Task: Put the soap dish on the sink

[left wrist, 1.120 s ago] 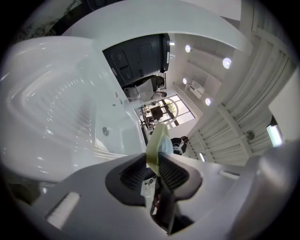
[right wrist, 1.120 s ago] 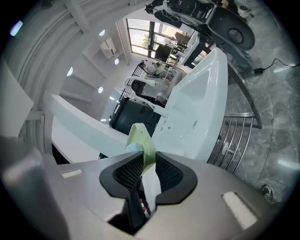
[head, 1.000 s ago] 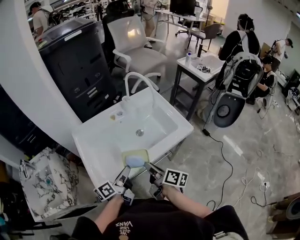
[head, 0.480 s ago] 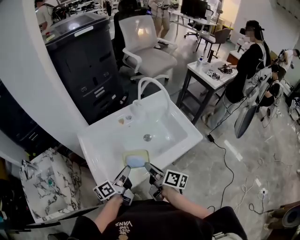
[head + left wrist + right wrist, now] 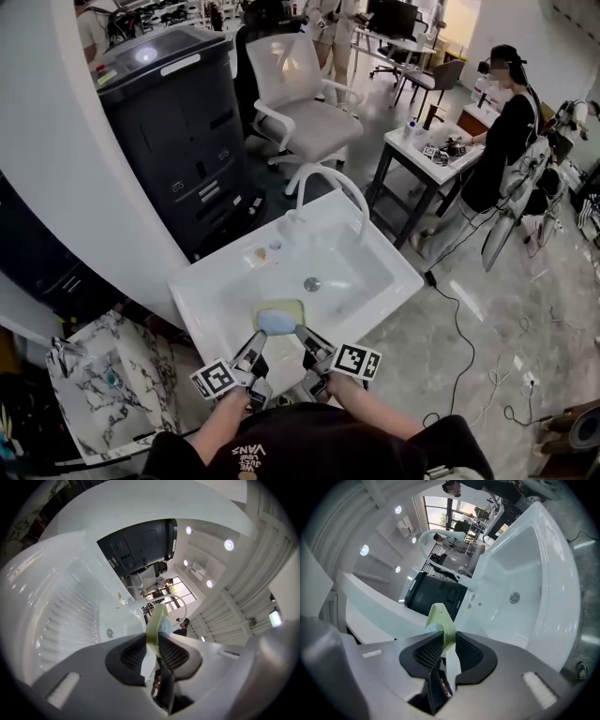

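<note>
A pale green soap dish [image 5: 277, 313] with a blue soap [image 5: 274, 322] in it hangs over the near part of the white sink [image 5: 220, 286]. My left gripper [image 5: 258, 341] is shut on the dish's near left edge, and my right gripper [image 5: 307, 336] is shut on its near right edge. The left gripper view has the dish's green rim [image 5: 156, 623] pinched between the black pads, with the basin beyond. In the right gripper view the green rim [image 5: 442, 619] is likewise clamped between the pads, above the basin and its drain [image 5: 514, 597].
A curved white faucet [image 5: 330, 184] rises at the sink's far side. A black cabinet [image 5: 169, 122] and a white office chair [image 5: 305, 89] stand behind it. A small table [image 5: 427, 150] with a seated person is at right. A marbled bag [image 5: 103, 384] lies left. Cables cross the floor.
Both grippers have carried the dish forward: the sink has come nearer and shifted right in the head view, and the dish now hangs over the basin's near part.
</note>
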`<state>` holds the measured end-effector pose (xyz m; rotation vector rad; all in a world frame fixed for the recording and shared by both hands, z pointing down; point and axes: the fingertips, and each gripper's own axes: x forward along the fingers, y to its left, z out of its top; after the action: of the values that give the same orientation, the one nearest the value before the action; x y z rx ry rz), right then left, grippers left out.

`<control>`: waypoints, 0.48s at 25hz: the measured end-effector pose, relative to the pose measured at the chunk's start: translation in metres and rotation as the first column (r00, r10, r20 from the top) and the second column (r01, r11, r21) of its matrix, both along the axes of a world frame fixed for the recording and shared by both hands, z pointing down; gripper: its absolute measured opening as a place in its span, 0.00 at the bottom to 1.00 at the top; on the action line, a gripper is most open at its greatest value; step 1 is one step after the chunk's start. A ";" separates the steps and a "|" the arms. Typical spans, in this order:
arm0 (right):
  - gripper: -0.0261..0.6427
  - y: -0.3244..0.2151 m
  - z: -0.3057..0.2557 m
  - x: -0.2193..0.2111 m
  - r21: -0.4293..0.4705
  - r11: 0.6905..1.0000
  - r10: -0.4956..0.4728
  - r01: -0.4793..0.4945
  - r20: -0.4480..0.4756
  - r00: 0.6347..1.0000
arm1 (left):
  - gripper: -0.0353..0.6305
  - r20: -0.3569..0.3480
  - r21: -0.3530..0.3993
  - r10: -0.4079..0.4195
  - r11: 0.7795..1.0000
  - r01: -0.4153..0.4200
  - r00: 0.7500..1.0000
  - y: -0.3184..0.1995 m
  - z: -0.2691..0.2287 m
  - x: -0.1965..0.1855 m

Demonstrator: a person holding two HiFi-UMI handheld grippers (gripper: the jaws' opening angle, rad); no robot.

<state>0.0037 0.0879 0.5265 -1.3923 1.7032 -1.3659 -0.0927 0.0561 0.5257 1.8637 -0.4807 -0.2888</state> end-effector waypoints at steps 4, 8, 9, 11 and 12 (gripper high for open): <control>0.15 -0.010 0.005 -0.008 0.002 1.000 0.023 -0.023 -0.004 1.000 | 0.23 0.043 -0.014 0.018 1.000 -0.017 0.999 -0.012 0.014 -0.012; 0.15 -0.015 0.012 -0.010 -0.010 0.999 0.040 -0.040 -0.004 0.999 | 0.23 0.036 -0.023 0.038 0.999 -0.038 0.999 -0.019 0.021 -0.013; 0.15 -0.017 0.014 -0.009 -0.015 0.999 0.042 -0.042 -0.005 0.999 | 0.23 0.035 -0.028 0.036 0.999 -0.035 0.999 -0.021 0.022 -0.011; 0.15 -0.019 0.016 -0.005 -0.022 0.999 0.036 -0.036 -0.008 0.999 | 0.23 0.031 -0.037 0.029 0.999 -0.028 0.999 -0.022 0.026 -0.009; 0.15 -0.020 0.017 -0.004 -0.025 0.999 0.028 -0.028 -0.012 1.000 | 0.23 0.030 -0.041 0.024 0.999 -0.023 0.999 -0.022 0.028 -0.008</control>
<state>-0.0001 0.0678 0.5435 -1.4352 1.6736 -1.3707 -0.1007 0.0338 0.5536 1.8350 -0.4818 -0.2332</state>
